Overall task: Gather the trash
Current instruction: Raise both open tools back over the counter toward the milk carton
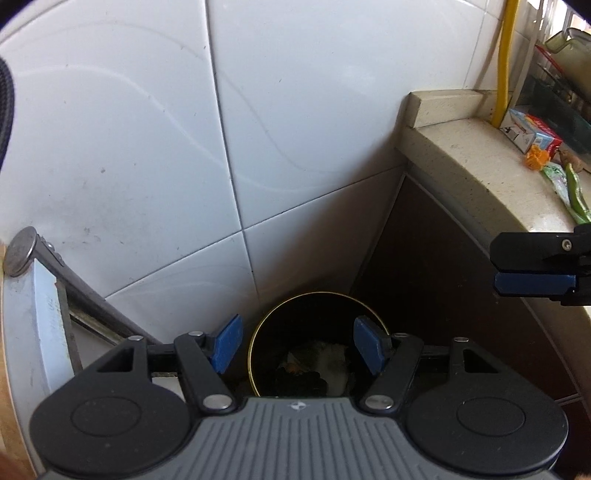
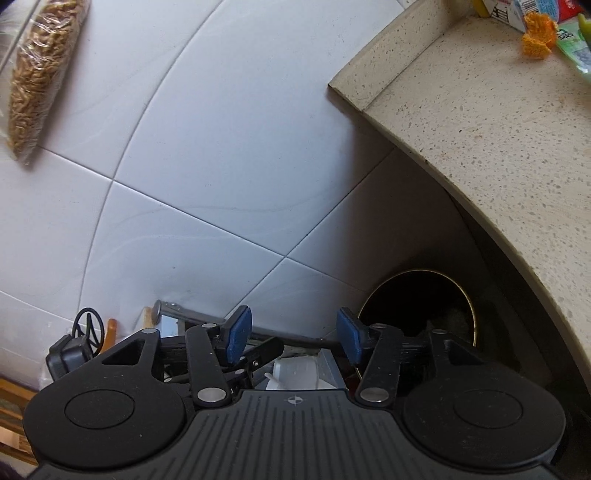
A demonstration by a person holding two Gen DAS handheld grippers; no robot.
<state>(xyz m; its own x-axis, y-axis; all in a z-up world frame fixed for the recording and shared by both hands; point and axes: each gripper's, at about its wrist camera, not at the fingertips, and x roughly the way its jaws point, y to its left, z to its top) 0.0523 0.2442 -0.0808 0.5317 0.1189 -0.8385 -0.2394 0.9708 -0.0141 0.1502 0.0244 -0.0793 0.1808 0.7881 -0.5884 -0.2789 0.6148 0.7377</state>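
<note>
A black bin with a gold rim (image 1: 321, 294) stands on the floor in the corner between the tiled wall and the counter. White and dark scraps (image 1: 325, 363) lie inside it. My left gripper (image 1: 299, 345) hangs open right above the bin's mouth, with nothing between its blue pads. My right gripper (image 2: 294, 335) is also open and holds nothing, up to the left of the bin (image 2: 470, 308); it shows side-on (image 1: 532, 273) by the counter edge. On the counter lie an orange crumpled scrap (image 1: 534, 157) (image 2: 539, 26), a green wrapper (image 1: 557, 181) and a small carton (image 1: 528, 133).
The speckled stone counter (image 1: 461, 162) (image 2: 480, 110) overhangs the bin on the right. White wall tiles (image 1: 147, 129) close off the back. A metal bar with a round end (image 1: 26, 251) leans at the left. A yellow hose (image 1: 504, 59) runs down the wall, and a bag of noodles (image 2: 40, 74) hangs at upper left.
</note>
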